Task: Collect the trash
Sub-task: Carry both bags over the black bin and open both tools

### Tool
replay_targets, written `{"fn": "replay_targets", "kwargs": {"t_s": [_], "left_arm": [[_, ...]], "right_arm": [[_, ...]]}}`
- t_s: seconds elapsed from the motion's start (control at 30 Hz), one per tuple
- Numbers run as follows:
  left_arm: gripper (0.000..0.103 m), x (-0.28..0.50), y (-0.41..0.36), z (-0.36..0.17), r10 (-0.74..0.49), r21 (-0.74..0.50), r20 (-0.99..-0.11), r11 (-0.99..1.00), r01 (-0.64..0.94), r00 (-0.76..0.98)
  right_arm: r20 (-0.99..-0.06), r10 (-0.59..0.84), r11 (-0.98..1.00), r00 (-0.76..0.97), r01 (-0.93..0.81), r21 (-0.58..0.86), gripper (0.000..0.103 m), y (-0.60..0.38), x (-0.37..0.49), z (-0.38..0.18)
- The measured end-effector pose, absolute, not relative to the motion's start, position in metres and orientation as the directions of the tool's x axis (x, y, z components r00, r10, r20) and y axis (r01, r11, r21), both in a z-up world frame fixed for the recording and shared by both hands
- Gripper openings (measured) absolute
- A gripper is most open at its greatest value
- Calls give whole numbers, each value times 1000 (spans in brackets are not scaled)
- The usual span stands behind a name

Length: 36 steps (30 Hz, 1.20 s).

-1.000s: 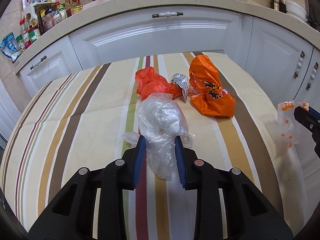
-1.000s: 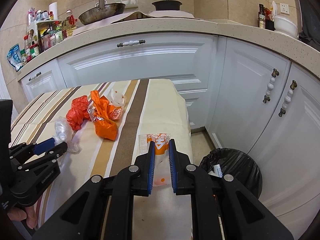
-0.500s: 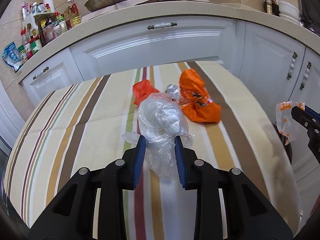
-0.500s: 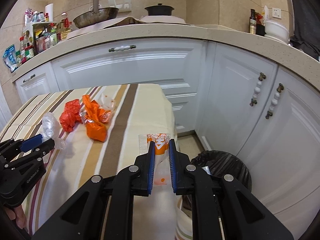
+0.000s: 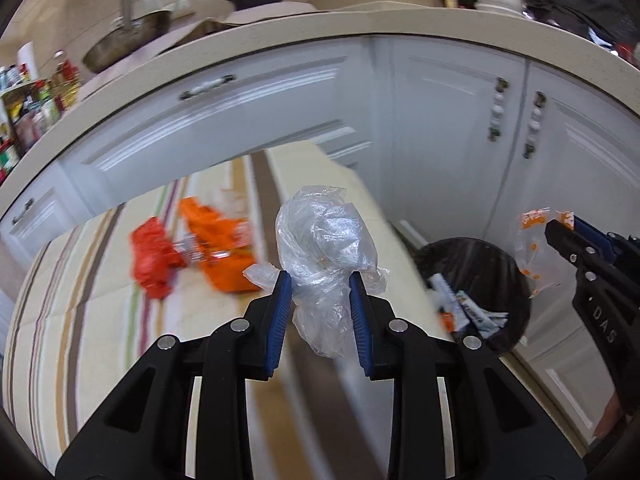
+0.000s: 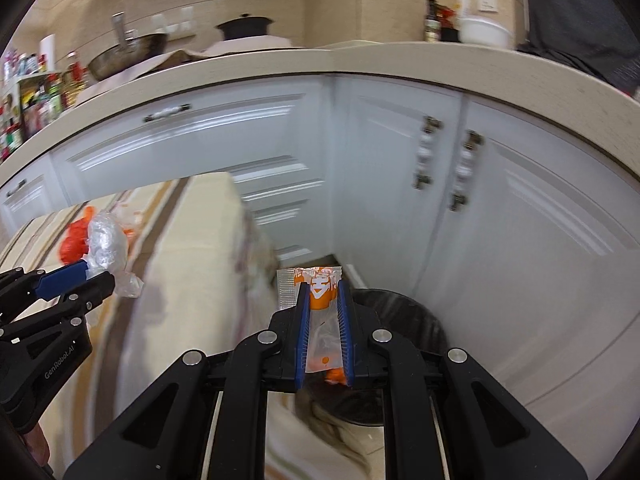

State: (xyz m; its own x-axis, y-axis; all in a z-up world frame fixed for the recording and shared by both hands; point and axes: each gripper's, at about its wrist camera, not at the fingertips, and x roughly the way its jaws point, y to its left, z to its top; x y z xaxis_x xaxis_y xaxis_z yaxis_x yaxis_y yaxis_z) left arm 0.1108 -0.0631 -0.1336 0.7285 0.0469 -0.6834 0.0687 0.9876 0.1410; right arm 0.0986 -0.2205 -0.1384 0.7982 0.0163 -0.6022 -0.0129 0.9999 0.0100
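My left gripper (image 5: 320, 280) is shut on a crumpled clear plastic bag (image 5: 326, 240), held in the air over the right edge of the striped table (image 5: 100, 320). My right gripper (image 6: 323, 292) is shut on a clear wrapper with orange print (image 6: 318, 284), above the black-lined trash bin (image 6: 404, 312) on the floor. In the left wrist view the bin (image 5: 500, 264) lies to the right, with wrappers inside, and the right gripper (image 5: 560, 232) holds the orange-print wrapper (image 5: 532, 248) over it. Red and orange bags (image 5: 192, 248) lie on the table.
White cabinet doors (image 6: 500, 200) with knob handles stand right behind the bin. A beige counter (image 6: 280, 64) carries a wok, a pot, a bowl and bottles. The table's right edge (image 6: 240, 240) hangs close to the bin.
Both grippers swung right, away from the table's middle toward the bin, each keeping its piece. The clear bag rose off the table; the bin has come into the left wrist view.
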Motion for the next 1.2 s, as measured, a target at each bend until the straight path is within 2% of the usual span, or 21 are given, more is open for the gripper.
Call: {"fn": "replay_targets", "kwargs": {"t_s": [0.37,0.67,0.7,0.73,0.77,0.83,0.9,0.97,1.1,1.2], "left_arm": [[29,162,-181,-164,-53,144,-746,960,239,664],[30,208,-232,-210,-22,180,-793,946,269,609],[31,212,-235,-215,-11,195,-794,943,271,608],[35,218,-239,-222,8,216,-796,938,272,606],[45,221,-241,-227,24,231,-798,935,269,603],[51,226,-242,-235,38,233,-803,939,255,594],[53,228,-239,-238,41,228,-809,942,247,587],[59,229,-236,-237,40,221,-811,945,242,583],[61,226,-224,-225,21,196,-807,953,233,590],[68,218,-211,-210,7,180,-790,958,222,613]], "right_arm": [[-631,-83,992,771,121,17,14,-300,116,-166],[-662,-104,987,742,161,25,14,-329,148,-204],[-660,-111,985,743,171,27,15,-332,152,-208],[-660,-112,984,743,178,33,21,-335,156,-211],[-668,-110,982,736,184,41,25,-338,160,-217],[-678,-111,979,726,198,53,33,-342,166,-223],[-685,-107,977,721,205,64,35,-345,168,-227],[-687,-109,977,719,206,60,37,-343,168,-227],[-681,-113,979,724,198,48,39,-337,165,-221],[-669,-112,981,735,189,44,41,-328,161,-209]]}}
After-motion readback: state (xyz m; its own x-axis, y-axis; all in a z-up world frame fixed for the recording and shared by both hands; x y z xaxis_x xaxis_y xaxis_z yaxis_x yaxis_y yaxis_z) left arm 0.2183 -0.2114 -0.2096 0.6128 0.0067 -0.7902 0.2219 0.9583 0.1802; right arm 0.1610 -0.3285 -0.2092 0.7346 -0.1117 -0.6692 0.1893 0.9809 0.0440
